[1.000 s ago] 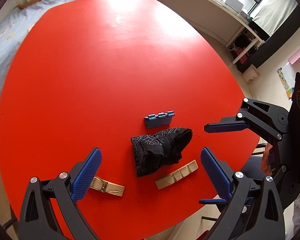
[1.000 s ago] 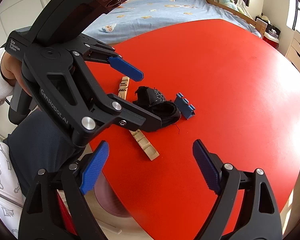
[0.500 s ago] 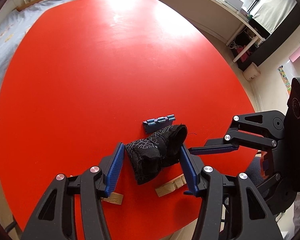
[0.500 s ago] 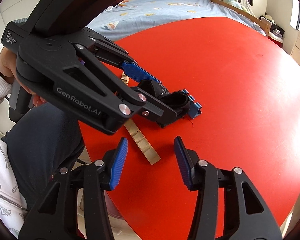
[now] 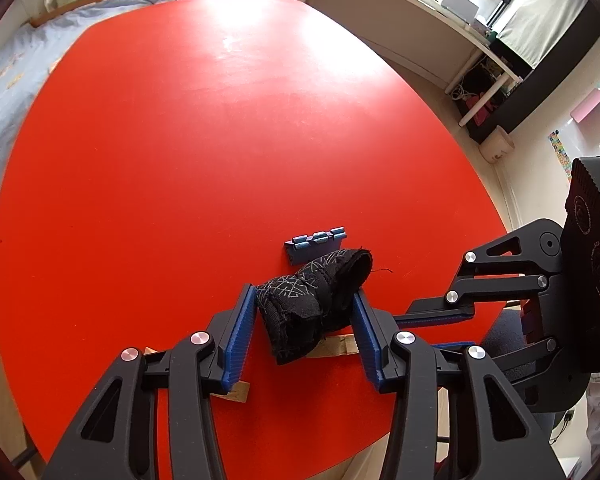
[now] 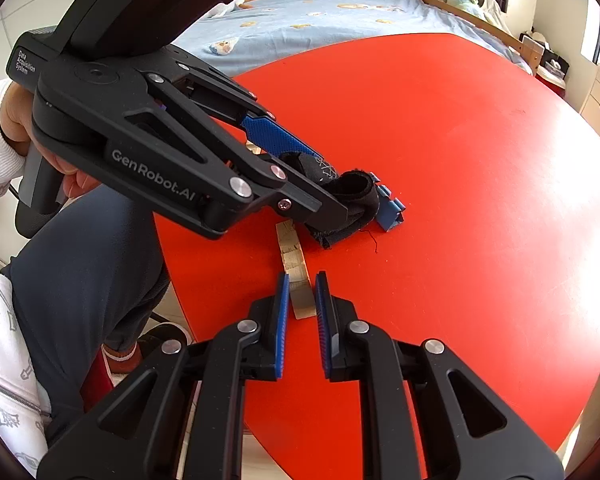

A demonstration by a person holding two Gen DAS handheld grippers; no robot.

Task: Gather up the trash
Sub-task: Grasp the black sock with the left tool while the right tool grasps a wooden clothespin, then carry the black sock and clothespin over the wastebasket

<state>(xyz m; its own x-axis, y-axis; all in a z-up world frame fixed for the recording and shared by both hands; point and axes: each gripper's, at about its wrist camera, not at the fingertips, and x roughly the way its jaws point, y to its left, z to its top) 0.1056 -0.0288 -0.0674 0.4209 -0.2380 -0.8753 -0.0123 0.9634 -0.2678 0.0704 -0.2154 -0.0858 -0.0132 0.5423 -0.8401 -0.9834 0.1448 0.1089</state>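
A crumpled black cloth (image 5: 300,312) lies near the front edge of the red table (image 5: 180,160). My left gripper (image 5: 303,300) straddles it with its jaws closing, and both blue pads touch the cloth's sides. A blue plastic piece (image 5: 316,242) lies just beyond the cloth, touching it. My right gripper (image 6: 302,280) is shut on the near end of a notched wooden strip (image 6: 292,248) that runs under the cloth's edge. In the left wrist view the right gripper's fingers (image 5: 436,316) come in from the right. A second wooden piece (image 5: 236,392) is partly hidden under my left finger.
The table's front edge (image 6: 172,272) runs close to both grippers, with a person's leg (image 6: 92,264) in dark trousers beside it. A bed with blue bedding (image 6: 320,20) stands past the far edge. A white desk (image 5: 420,4) lines the wall.
Both grippers have closed: the left around the black cloth, the right onto the wooden strip's end. Neither hand has shifted much.
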